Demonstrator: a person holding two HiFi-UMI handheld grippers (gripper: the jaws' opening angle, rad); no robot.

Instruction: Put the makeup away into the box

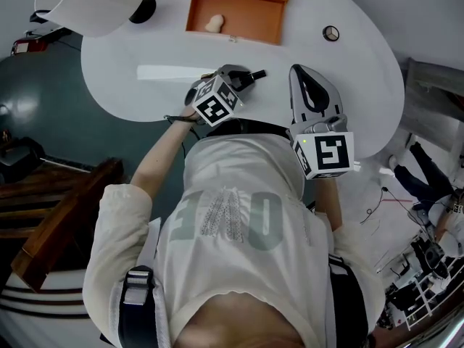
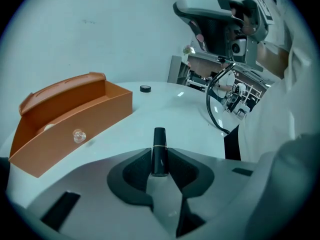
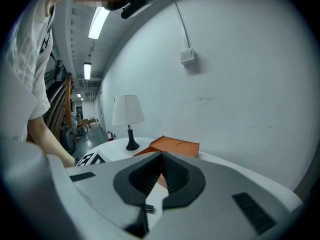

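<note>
A black lipstick [image 2: 159, 144] with a thin gold band stands between the jaws of my left gripper [image 2: 160, 160], whose pads press on its sides. In the head view the left gripper [image 1: 246, 75] is low over the white table with the lipstick [image 1: 258, 73] poking out beyond its tips. The open orange box [image 1: 254, 19] sits at the table's far edge with a beige item [image 1: 214, 24] inside; it is to the left in the left gripper view, box [image 2: 75, 111]. My right gripper [image 1: 299, 71] hovers to the right, jaws together and empty, right gripper [image 3: 161, 159].
A small round black compact [image 1: 330, 33] lies at the far right of the table [image 1: 362, 85], compact [image 2: 145, 88]. A white lamp [image 1: 94, 2] stands at the back left, lamp [image 3: 128, 119]. A pale strip [image 1: 170, 72] lies left of the left gripper.
</note>
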